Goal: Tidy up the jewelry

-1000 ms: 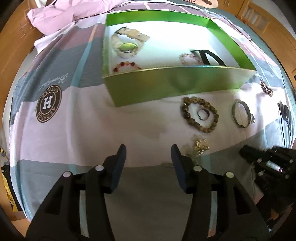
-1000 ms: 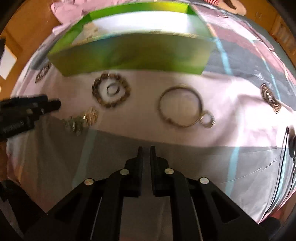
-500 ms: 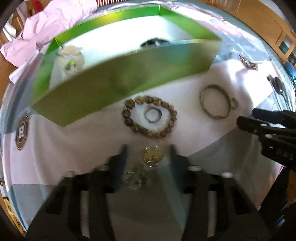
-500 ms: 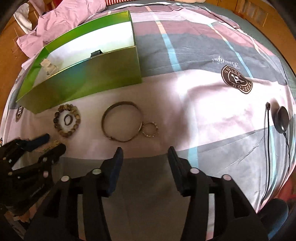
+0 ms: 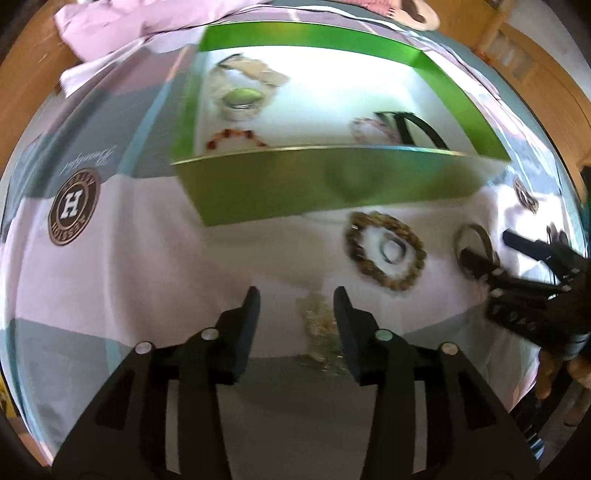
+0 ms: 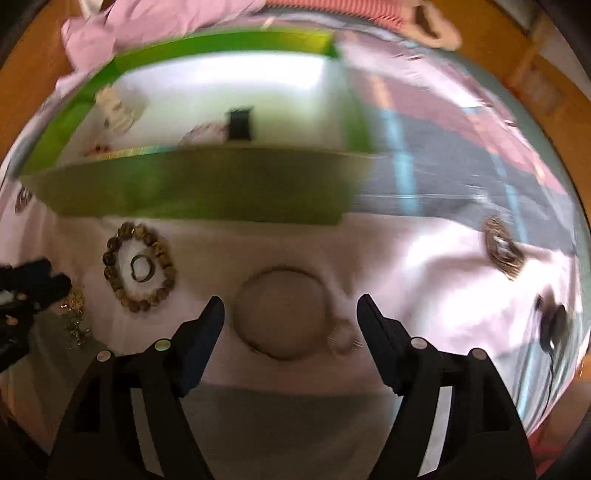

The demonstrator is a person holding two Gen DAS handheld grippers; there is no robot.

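A green box (image 5: pixel 332 184) lies on the bed and holds a watch, a red bead bracelet and several other pieces. In front of it lie a brown bead bracelet (image 5: pixel 384 254) around a small ring (image 5: pixel 393 249), a gold chain (image 5: pixel 321 325) and a metal bangle (image 6: pixel 284 314). My left gripper (image 5: pixel 297 295) is open, with the gold chain just inside its right finger. My right gripper (image 6: pixel 290 304) is open wide around the bangle; it also shows in the left wrist view (image 5: pixel 517 258). The box (image 6: pixel 207 184) and bead bracelet (image 6: pixel 140 269) show blurred in the right view.
The bedsheet (image 5: pixel 147 258) is patterned pink, grey and white with round logos (image 5: pixel 72 206). A pink cloth (image 5: pixel 110 26) lies bunched at the back left. A black corded object (image 6: pixel 552 325) lies at the right. Wooden furniture surrounds the bed.
My right gripper opened from shut and moved in over the bangle. My left gripper swung right toward the gold chain, which now lies between its fingers.
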